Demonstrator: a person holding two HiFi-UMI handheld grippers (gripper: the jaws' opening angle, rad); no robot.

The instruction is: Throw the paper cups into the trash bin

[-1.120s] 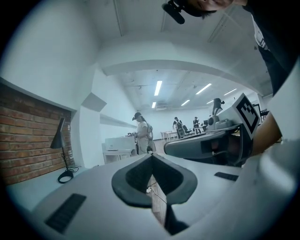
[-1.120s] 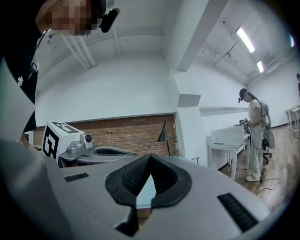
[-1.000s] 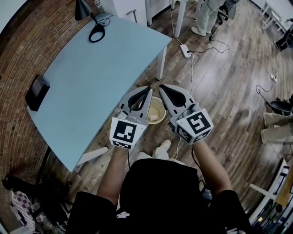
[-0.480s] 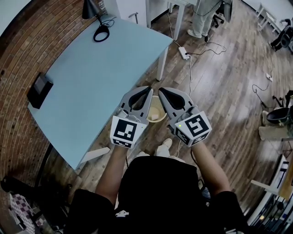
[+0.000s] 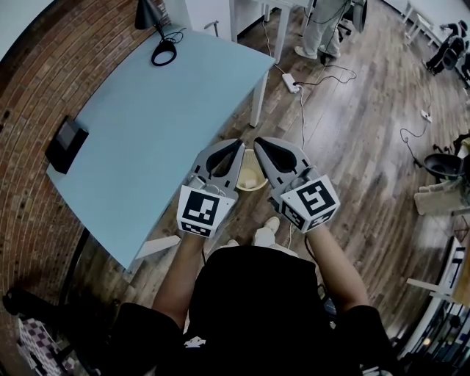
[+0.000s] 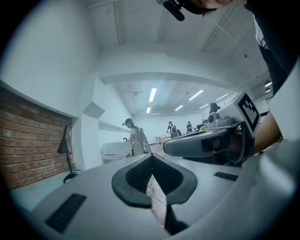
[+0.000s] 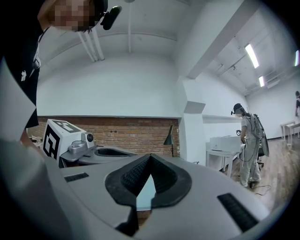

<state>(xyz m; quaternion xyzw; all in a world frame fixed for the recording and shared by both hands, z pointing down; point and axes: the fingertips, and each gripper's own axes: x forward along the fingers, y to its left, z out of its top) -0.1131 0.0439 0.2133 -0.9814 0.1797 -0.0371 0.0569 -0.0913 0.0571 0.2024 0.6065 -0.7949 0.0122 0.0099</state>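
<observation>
In the head view my left gripper (image 5: 239, 144) and right gripper (image 5: 258, 141) are held side by side at waist height, both shut with nothing between the jaws. Below and between them, a cream round trash bin (image 5: 250, 178) stands on the wooden floor beside the table, partly hidden by the grippers. Something pale lies inside it, but I cannot tell if it is a paper cup. No cup is on the table. The left gripper view shows my left gripper (image 6: 151, 155) shut and the right gripper's body (image 6: 206, 143) alongside. The right gripper view shows my right gripper (image 7: 150, 156) shut.
A light blue table (image 5: 147, 125) lies to the left, with a black lamp (image 5: 151, 22) at its far end and a black device (image 5: 66, 143) on its left edge. A power strip (image 5: 292, 82) and cables run across the floor. A person (image 5: 323, 22) stands far off.
The head view has drifted a little, so the table and floor sit slightly higher in the picture. Both grippers stay shut and side by side over the bin.
</observation>
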